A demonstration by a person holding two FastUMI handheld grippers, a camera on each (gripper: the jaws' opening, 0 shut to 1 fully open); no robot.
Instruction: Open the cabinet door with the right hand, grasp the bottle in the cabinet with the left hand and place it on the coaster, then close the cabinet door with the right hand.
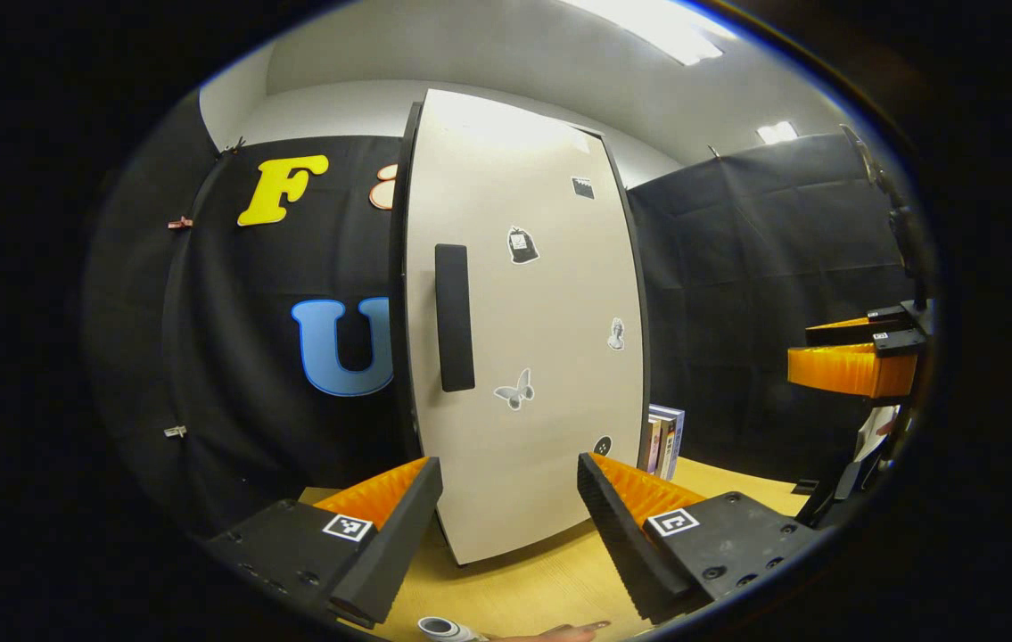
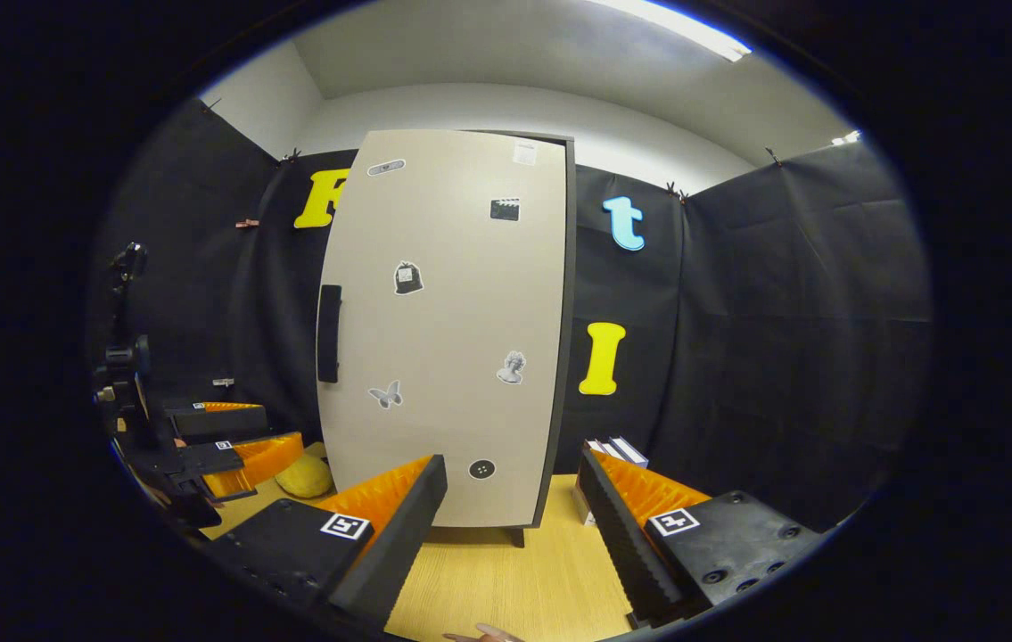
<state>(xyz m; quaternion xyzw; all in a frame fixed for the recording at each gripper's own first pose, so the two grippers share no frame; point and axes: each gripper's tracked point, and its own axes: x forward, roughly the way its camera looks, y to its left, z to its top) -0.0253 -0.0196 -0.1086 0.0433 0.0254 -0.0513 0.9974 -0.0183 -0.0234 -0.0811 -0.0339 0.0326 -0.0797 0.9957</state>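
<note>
The cabinet (image 1: pixel 523 357) stands upright on the wooden table, its beige door shut and dotted with small stickers. A black vertical handle (image 1: pixel 455 316) sits near the door's left edge. With the door shut, the cabinet's inside is hidden. My left gripper (image 1: pixel 510 508) is open just in front of the door's lower part, nothing between its fingers. In the right gripper view the same door (image 2: pixel 452 330) and handle (image 2: pixel 329 333) lie farther off. My right gripper (image 2: pixel 513 508) is open and holds nothing. It stands apart from the door.
Books (image 1: pixel 666 441) lean beside the cabinet's right side, also the books (image 2: pixel 617 450). A yellow lump (image 2: pixel 305 477) lies left of the cabinet. A white rounded object (image 1: pixel 448 629) and a fingertip (image 1: pixel 572 631) are at the table's near edge. The other gripper (image 1: pixel 853 366) hovers far right.
</note>
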